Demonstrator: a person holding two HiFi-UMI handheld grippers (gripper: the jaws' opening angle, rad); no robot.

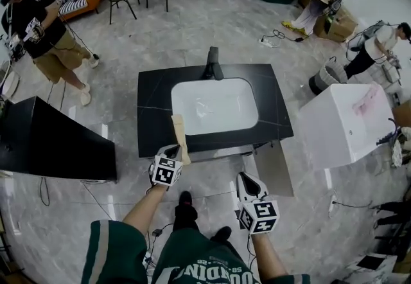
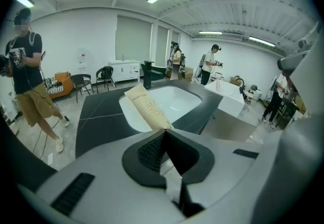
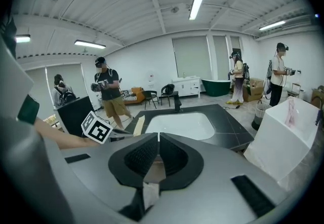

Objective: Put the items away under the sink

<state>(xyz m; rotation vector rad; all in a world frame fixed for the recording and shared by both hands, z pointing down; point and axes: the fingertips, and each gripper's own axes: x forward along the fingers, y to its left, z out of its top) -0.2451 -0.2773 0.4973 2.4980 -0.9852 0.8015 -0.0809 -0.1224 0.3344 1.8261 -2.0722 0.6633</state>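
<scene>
L claw was clamped on the bottom end of a flat tan packet, jaws pinched tight w/ only the thin sleeve between them. The packet stood up and leaned toward the white basin. It was in the air at the basin's near-left corner, over the front rim of the black bench, resting on nothing I could see.

R claw was narrow, jaws all but together w/ nothing between. It hung in front of the basin's near-right corner, below bench level. Close by was a grey panel, prob. the open cupboard door under the basin.

Step in hand, by my read: carry phase. The item was in grip but not yet stowed.

Next move prob. calls for lowering the packet below the basin and tilting it flatter so it clears the bench's front edge. Then it goes into the cupboard opening. R claw may need to keep the door out of the way. The cupboard's inside wasn't visible, so I couldn't tell where there was room.
</scene>
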